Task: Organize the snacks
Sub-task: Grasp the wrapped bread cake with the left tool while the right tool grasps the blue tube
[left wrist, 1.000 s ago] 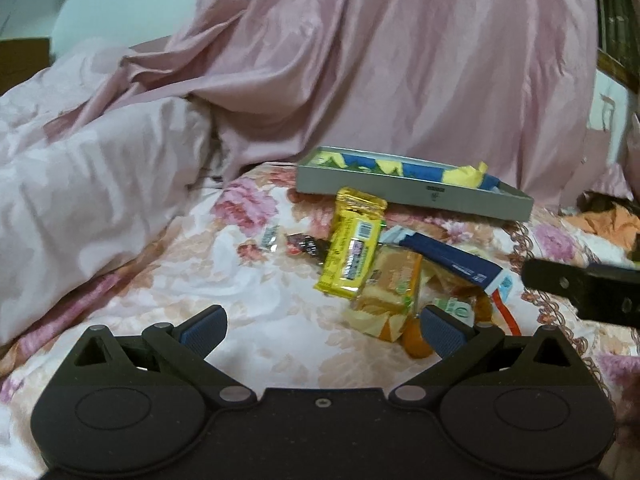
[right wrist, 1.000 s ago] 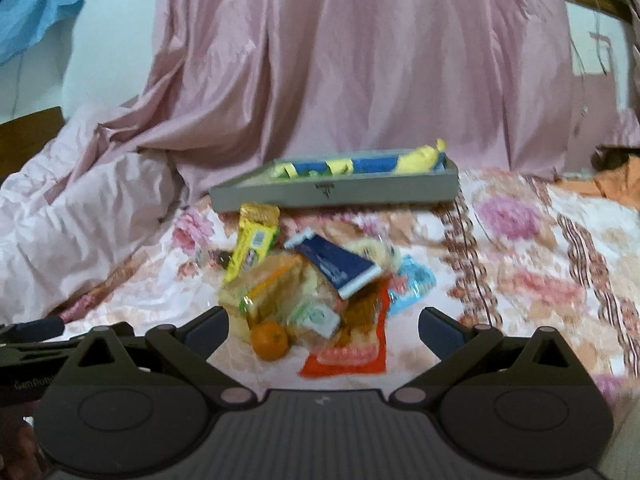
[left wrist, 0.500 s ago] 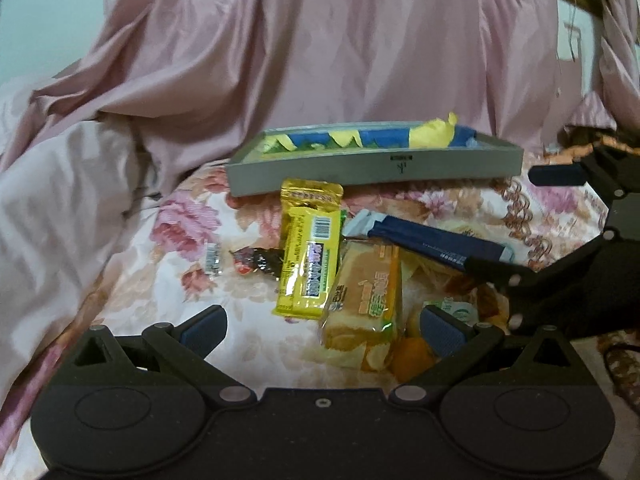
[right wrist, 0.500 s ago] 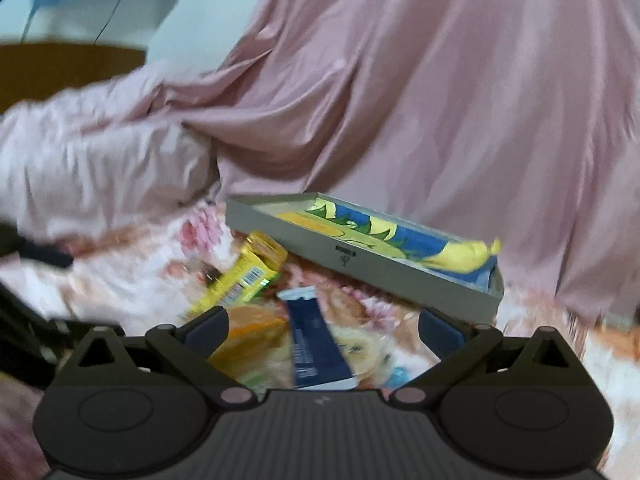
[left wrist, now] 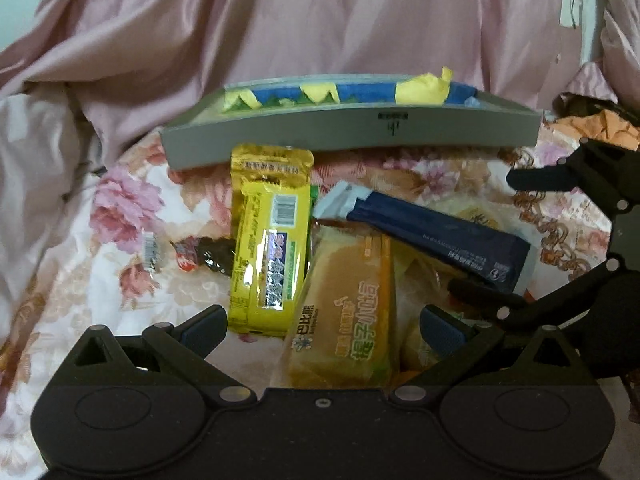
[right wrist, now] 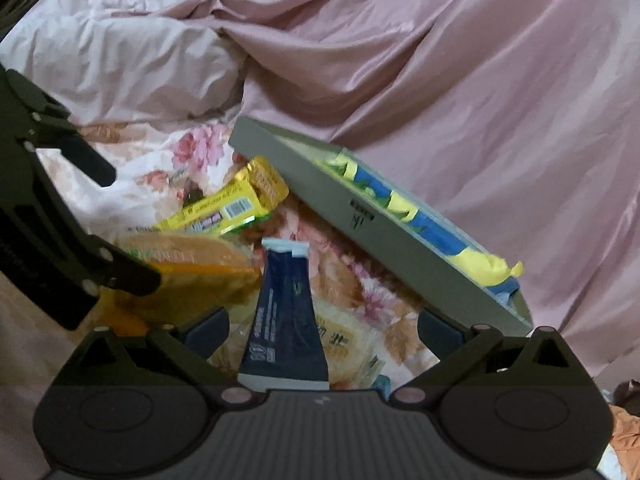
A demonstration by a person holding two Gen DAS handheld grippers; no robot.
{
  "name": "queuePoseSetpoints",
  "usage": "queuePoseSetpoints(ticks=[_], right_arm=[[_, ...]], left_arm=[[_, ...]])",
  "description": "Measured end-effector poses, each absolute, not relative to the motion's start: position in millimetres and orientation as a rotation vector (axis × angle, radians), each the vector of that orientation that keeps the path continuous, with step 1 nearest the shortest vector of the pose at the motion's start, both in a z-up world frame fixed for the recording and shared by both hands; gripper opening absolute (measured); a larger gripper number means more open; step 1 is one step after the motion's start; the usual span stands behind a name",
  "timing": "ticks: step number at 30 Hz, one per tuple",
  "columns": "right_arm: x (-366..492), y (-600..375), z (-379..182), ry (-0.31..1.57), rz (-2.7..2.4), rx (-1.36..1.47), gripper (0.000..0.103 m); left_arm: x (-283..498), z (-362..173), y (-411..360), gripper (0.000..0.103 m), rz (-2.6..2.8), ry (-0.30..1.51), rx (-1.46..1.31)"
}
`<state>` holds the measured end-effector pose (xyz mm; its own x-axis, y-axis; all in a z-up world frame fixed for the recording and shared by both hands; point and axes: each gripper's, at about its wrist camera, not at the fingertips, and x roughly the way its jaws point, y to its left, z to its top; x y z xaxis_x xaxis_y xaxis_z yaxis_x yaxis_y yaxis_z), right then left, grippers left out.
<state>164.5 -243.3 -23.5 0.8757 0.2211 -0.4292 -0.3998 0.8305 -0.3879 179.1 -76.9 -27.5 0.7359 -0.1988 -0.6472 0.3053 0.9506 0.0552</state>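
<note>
A pile of snacks lies on a floral bedsheet before a grey tray (left wrist: 280, 142) lined with blue and yellow. My left gripper (left wrist: 322, 330) is open, its jaws on either side of an orange bread pack (left wrist: 344, 312), with a yellow bar (left wrist: 272, 248) just left. My right gripper (right wrist: 322, 326) is open, its jaws either side of a navy blue packet (right wrist: 284, 312), which also shows in the left wrist view (left wrist: 436, 236). The right gripper also shows in the left wrist view (left wrist: 516, 248). The tray shows in the right wrist view (right wrist: 320, 200).
Small wrapped candies (left wrist: 200, 254) lie left of the yellow bar. A pink quilt (left wrist: 320, 20) rises behind the tray and a white quilt (right wrist: 120, 72) lies to the left. Orange cloth (left wrist: 600, 124) is at the far right.
Both grippers have moved in close over the snack pile. The right gripper swung left and lined up over the navy packet. The left one closed in on the bread pack.
</note>
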Motion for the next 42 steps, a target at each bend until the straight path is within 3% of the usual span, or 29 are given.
queuePoseSetpoints(ticks=[13, 15, 17, 25, 30, 37, 42], right_arm=[[178.1, -238.8, -33.8, 0.414, 0.364, -0.539, 0.084], [178.2, -237.4, -35.6, 0.416, 0.369, -0.541, 0.082], [178.2, -237.0, -36.4, 0.416, 0.374, -0.536, 0.080], [181.9, -238.7, -37.9, 0.433, 0.376, -0.487, 0.077], [177.3, -234.4, -40.7, 0.410, 0.374, -0.535, 0.074], [175.4, -231.3, -41.0, 0.417, 0.385, -0.542, 0.050], [176.9, -234.7, -37.8, 0.432, 0.394, -0.518, 0.043]], left_arm=[[200.7, -41.5, -75.4, 0.091, -0.291, 0.782, 0.091], [202.7, -42.4, -74.1, 0.086, -0.291, 0.798, 0.072], [205.0, -43.3, -72.3, 0.076, -0.296, 0.817, 0.053], [206.1, -43.9, -72.0, 0.059, -0.312, 0.857, 0.036], [203.0, -39.9, -77.6, 0.054, -0.301, 0.849, 0.054], [195.7, -36.7, -77.4, 0.053, -0.285, 0.851, 0.050], [184.5, -34.0, -76.0, 0.052, -0.273, 0.842, 0.067]])
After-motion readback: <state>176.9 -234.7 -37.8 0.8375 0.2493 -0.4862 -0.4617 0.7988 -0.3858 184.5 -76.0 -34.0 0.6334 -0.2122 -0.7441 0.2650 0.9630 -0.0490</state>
